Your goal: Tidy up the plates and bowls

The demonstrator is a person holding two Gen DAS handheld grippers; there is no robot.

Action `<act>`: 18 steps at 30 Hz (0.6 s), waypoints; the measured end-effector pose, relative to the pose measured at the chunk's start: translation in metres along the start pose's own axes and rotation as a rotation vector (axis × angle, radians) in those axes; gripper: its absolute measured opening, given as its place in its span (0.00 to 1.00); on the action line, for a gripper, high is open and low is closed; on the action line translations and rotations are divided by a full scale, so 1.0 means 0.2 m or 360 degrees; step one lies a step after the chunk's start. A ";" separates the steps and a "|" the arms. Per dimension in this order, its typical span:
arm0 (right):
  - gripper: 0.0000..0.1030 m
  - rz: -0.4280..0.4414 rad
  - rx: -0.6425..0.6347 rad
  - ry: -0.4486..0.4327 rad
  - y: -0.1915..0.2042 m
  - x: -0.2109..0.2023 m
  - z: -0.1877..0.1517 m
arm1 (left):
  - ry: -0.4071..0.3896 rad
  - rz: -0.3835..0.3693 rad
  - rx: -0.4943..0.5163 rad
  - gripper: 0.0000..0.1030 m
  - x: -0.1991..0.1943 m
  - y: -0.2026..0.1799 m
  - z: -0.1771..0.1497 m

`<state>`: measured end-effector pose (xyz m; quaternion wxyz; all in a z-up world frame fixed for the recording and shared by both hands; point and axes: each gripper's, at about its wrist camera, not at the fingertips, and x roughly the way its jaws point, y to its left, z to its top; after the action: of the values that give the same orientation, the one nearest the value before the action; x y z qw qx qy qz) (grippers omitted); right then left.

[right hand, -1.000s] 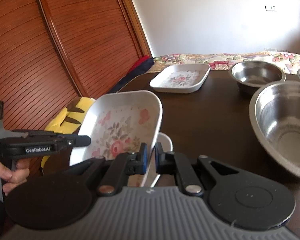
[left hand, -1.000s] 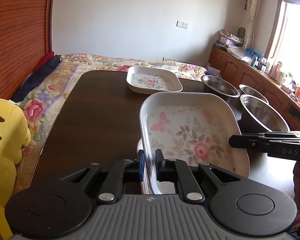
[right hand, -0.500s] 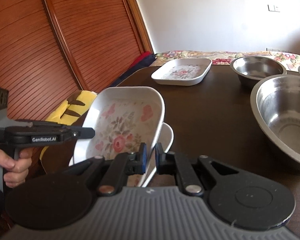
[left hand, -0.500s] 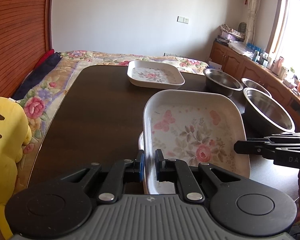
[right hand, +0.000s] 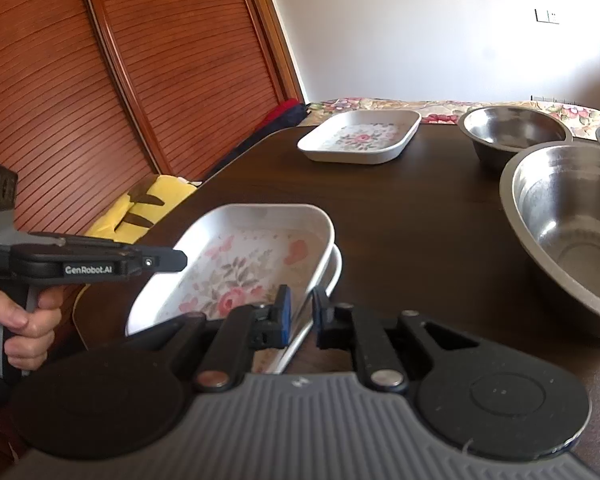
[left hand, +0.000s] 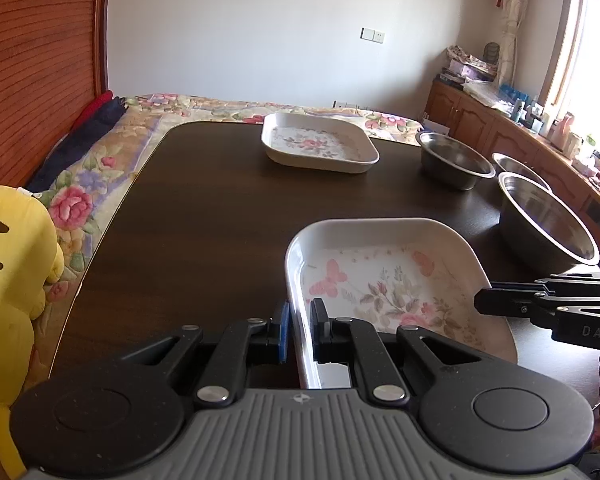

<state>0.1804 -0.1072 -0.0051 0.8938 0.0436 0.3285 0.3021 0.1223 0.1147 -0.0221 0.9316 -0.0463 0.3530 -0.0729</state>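
The left gripper (left hand: 299,326) points forward, level and low, its two fingers parted by a narrow gap. The right gripper (right hand: 301,316) reaches in from the opposite side, fingers slightly wider apart. A hand (right hand: 18,320) wraps the left gripper's handle, fingers curled around the grip

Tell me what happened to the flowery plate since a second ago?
The white floral rectangular plate came down from its tilted, lifted pose and now sits nested on the matching plate beneath it. Both grippers opened: the left gripper and the right gripper have fingers apart around its rim, no longer pinching. The far floral plate, the steel bowls and the dark table stayed put.
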 end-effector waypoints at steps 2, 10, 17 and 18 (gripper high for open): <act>0.13 -0.0005 -0.0004 -0.0006 0.00 -0.01 0.00 | 0.0001 -0.0003 -0.0004 0.11 0.00 0.00 0.00; 0.13 -0.0005 -0.0045 -0.0041 0.01 -0.04 0.01 | -0.0031 0.0001 0.0000 0.11 -0.01 0.00 0.02; 0.13 -0.0031 -0.0050 -0.0085 0.00 -0.04 0.04 | -0.0060 0.0027 0.0009 0.50 -0.01 -0.02 0.04; 0.13 -0.0037 -0.0049 -0.0091 -0.01 -0.05 0.05 | -0.0065 0.0035 0.0012 0.57 -0.01 -0.02 0.04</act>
<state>0.1816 -0.1123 0.0075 0.9068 0.0346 0.2987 0.2954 0.1262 0.1118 -0.0145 0.9395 -0.0405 0.3343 -0.0631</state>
